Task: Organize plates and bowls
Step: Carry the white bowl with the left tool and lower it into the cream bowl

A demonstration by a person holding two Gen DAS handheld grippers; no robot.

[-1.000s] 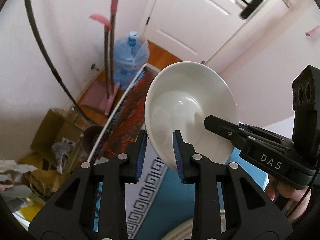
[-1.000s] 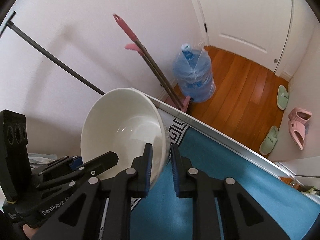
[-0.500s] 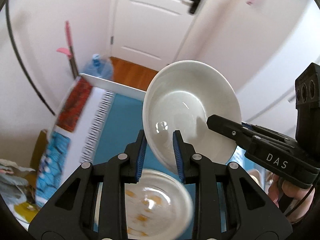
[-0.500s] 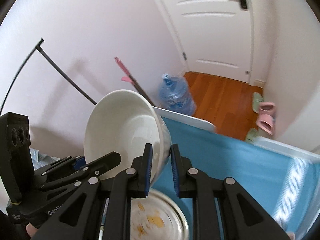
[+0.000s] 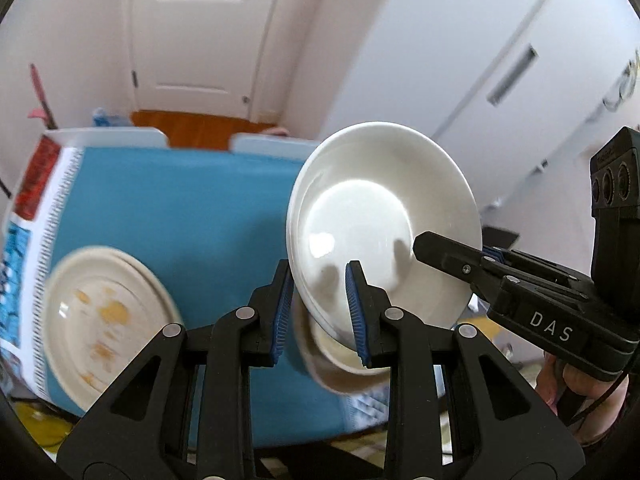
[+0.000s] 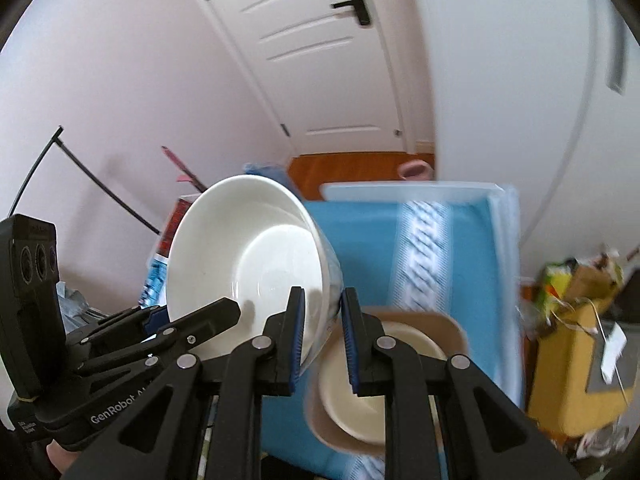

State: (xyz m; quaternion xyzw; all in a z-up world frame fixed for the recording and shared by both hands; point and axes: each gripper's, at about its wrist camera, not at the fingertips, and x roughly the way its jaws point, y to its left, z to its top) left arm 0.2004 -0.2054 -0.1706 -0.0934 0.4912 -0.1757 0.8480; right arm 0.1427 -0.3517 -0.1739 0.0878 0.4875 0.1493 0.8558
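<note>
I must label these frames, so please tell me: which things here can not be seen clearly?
- Left wrist view: the stained plate is motion-blurred.
- Both views: the beige dish is partly hidden by the white bowl and claw fingers.
- Right wrist view: the yellow clutter is blurred and cut off by the edge.

Table (image 5: 192, 208) covered by teal cloth (image 6: 368, 240), patterned white band along its edges. On cloth, left of left claw (image 5: 320, 308): cream plate stack (image 5: 100, 320), top one smeared with orange residue. Just beyond and beneath right claw (image 6: 322, 340): tan plate (image 6: 448, 332) with cream bowl (image 6: 360, 408) resting on it. Both blurred.
</note>
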